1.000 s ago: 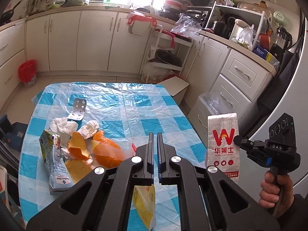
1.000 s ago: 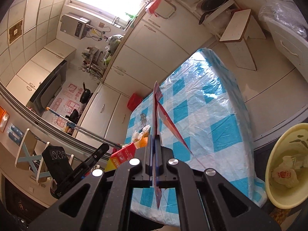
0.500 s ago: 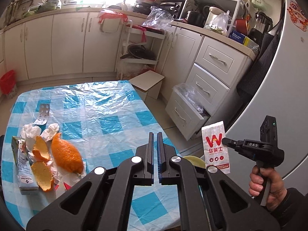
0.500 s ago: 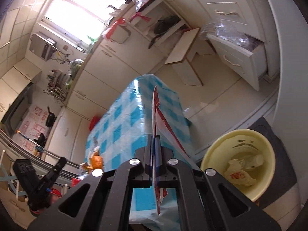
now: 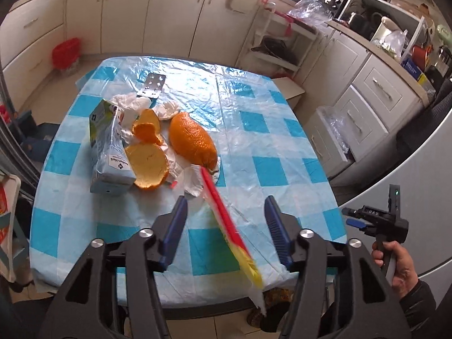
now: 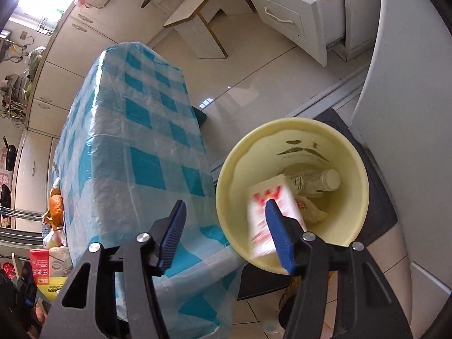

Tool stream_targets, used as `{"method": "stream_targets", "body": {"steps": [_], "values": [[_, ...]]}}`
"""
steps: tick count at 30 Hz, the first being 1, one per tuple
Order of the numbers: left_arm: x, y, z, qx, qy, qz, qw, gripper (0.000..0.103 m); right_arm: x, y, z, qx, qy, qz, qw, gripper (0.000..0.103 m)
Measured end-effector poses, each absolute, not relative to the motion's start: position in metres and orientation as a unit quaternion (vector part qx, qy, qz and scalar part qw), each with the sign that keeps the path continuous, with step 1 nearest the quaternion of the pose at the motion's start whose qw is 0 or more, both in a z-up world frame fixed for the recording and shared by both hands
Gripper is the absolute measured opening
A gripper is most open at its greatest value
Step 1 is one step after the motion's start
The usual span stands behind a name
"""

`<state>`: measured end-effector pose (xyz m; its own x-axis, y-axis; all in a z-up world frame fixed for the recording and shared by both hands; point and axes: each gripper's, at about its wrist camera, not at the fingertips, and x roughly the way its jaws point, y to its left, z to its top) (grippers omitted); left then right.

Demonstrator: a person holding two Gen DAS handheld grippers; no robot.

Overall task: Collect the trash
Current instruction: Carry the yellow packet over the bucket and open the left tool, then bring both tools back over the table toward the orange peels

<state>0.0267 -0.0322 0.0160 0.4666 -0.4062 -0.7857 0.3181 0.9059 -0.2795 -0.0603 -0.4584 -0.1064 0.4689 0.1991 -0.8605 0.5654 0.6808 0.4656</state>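
Peels [image 5: 149, 166]: three; bin [image 6: 350, 152]: one.

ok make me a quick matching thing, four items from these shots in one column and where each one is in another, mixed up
1. paper bag
2. blister pack
3. orange peel
4. stool

a. on the floor beyond the table
b. dropping into the yellow bin
c. middle of the trash pile
d. far side of the pile on the tablecloth

Pairs: 1-b, 2-d, 3-c, 4-a
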Motion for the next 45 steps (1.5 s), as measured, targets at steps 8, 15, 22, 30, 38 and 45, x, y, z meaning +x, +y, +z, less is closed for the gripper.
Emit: {"method": "stream_targets", "body": {"steps": [8,15,22,30,38,45], "values": [[0.028,-0.075,-0.022,-0.018,0.526,-0.216,0.822,0.002,-0.066,-0.469,-0.086,0.412,0.451,-0.115,0.783,0.059],[0.008,-0.115,0.002,-0.025,0.485,-0.274,0.830,0.002,-0.079,-0.477,-0.040,0.446,0.373,-0.094,0.808,0.059],[-0.022,-0.250,0.006,-0.001,0.470,-0.374,0.800,0.002,-0.102,-0.469,0.041,0.363,0.282,-0.109,0.882,0.069],[-0.032,-0.372,-0.063,0.032,0.526,-0.378,0.761,0.006,-0.113,-0.484,0.071,0.330,0.230,-0.144,0.904,0.070],[-0.035,-0.380,-0.058,0.050,0.512,-0.375,0.771,0.072,-0.108,-0.487,0.075,0.344,0.222,-0.132,0.903,0.070],[-0.030,-0.330,-0.011,0.044,0.462,-0.387,0.797,0.082,-0.097,-0.469,0.085,0.343,0.205,-0.123,0.908,0.074]]}}
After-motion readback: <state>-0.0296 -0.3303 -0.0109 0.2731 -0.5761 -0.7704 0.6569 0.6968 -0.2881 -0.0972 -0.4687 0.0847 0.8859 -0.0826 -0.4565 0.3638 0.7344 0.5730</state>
